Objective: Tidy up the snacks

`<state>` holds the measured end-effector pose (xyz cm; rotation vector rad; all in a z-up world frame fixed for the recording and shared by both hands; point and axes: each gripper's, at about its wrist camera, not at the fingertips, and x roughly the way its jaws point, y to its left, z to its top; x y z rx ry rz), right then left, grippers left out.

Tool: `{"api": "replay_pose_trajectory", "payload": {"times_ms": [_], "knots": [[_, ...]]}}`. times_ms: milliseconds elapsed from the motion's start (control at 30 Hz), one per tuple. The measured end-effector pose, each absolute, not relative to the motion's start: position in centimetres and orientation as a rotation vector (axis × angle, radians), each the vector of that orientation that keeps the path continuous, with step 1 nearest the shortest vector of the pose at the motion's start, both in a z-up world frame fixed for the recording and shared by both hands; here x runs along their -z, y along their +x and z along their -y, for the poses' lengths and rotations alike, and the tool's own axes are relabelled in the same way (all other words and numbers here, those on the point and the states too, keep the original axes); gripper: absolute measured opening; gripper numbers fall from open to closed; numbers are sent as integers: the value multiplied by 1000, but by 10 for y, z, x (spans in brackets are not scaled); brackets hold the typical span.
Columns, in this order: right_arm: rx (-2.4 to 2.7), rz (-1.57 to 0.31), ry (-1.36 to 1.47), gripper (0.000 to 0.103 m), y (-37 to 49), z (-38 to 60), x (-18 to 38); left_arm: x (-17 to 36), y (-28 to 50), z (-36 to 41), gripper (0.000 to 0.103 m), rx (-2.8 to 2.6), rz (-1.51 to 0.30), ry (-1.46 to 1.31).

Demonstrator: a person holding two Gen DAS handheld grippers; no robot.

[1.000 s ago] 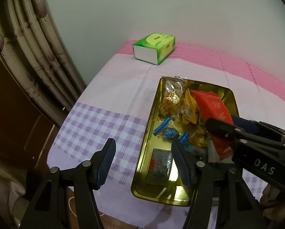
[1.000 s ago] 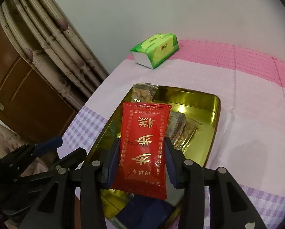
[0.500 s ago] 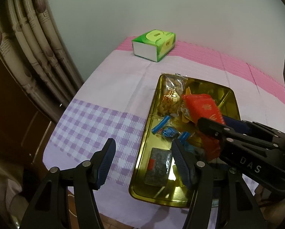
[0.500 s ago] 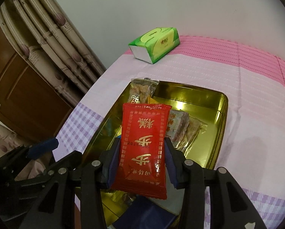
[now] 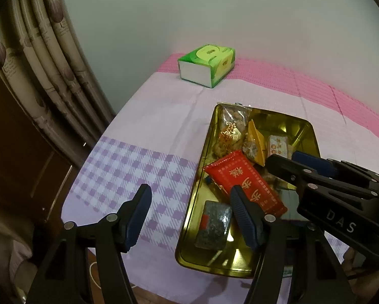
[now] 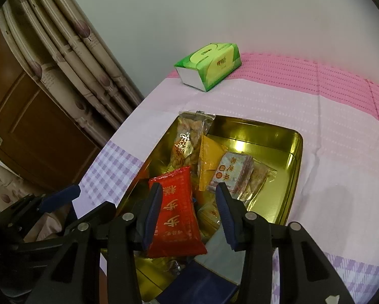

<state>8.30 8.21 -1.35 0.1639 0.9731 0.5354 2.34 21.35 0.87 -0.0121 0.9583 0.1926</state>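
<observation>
A gold tin tray [image 5: 313, 136] [image 6: 294, 167] on the cloth holds several snack packets. A red packet with gold print [image 5: 242, 182] [image 6: 176, 215] lies tilted in it. My right gripper [image 6: 189, 212] [image 5: 284, 158] hangs over that packet. The packet's edge is against the left finger [image 6: 152, 212], and a gap separates it from the other finger. My left gripper [image 5: 190, 217] [image 6: 80, 202] hovers at the tray's near left rim. Its jaws are opening with nothing gripped between them. A dark grey packet [image 5: 213, 225] lies just beyond its right finger.
A clear bag of fried snacks [image 6: 187, 139], a yellow packet [image 6: 209, 162] and a white printed packet [image 6: 232, 172] fill the tray's middle. A green tissue box [image 5: 207, 64] stands at the far table edge. Curtains [image 5: 50, 63] and a wooden door [image 6: 24, 126] are on the left.
The red packet was upright and pinched between my right gripper's pads. Now it lies lower and tilted in the tray, off the right pad. The left jaws stand slightly wider.
</observation>
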Motion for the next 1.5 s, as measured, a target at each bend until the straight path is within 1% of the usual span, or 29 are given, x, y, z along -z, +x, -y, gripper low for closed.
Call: {"api": "replay_pose_trajectory", "payload": {"times_ms": [200, 333, 400, 467, 533, 567, 600, 667, 767, 833, 900, 967, 1000, 1033, 1100, 1233, 1500], "knots": [[-527, -931, 150, 42, 77, -80, 4, -11, 23, -214, 65, -191, -943, -20], [-491, -882, 125, 48, 68, -73, -4, -15, 20, -210, 65, -184, -919, -2], [-462, -839, 107, 55, 61, -68, -11, -17, 19, -209, 65, -181, -908, 4], [-436, -792, 85, 59, 53, -64, -18, -21, 17, -207, 65, -178, -889, 12], [-400, -732, 53, 67, 42, -60, -26, -27, 13, -206, 65, -173, -854, 0], [-388, -703, 38, 74, 36, -59, -30, -32, 9, -207, 65, -170, -827, -14], [-380, -670, 24, 79, 29, -58, -35, -36, 6, -208, 65, -169, -807, -24], [-369, -605, 2, 82, 13, -55, -45, -46, -1, -210, 65, -176, -752, -37], [-341, -500, -32, 91, -10, -54, -63, -55, -10, -211, 69, -192, -710, -47], [-313, -449, -57, 94, -22, -53, -74, -60, -15, -211, 69, -187, -698, -52], [-270, -403, -65, 100, -32, -49, -83, -67, -21, -210, 70, -182, -671, -53], [-240, -383, -54, 102, -38, -43, -88, -78, -31, -209, 73, -178, -633, -57], [-219, -375, -42, 102, -41, -38, -92, -83, -36, -209, 79, -176, -614, -64], [-208, -372, -36, 102, -42, -35, -93, -91, -45, -208, 87, -177, -577, -73], [-188, -367, -28, 102, -47, -29, -96, -101, -55, -206, 93, -192, -524, -65], [-183, -366, -38, 102, -57, -27, -97, -118, -79, -196, 96, -240, -450, 23], [-209, -352, -46, 102, -77, -33, -106, -122, -102, -191, 100, -252, -460, 90]]}}
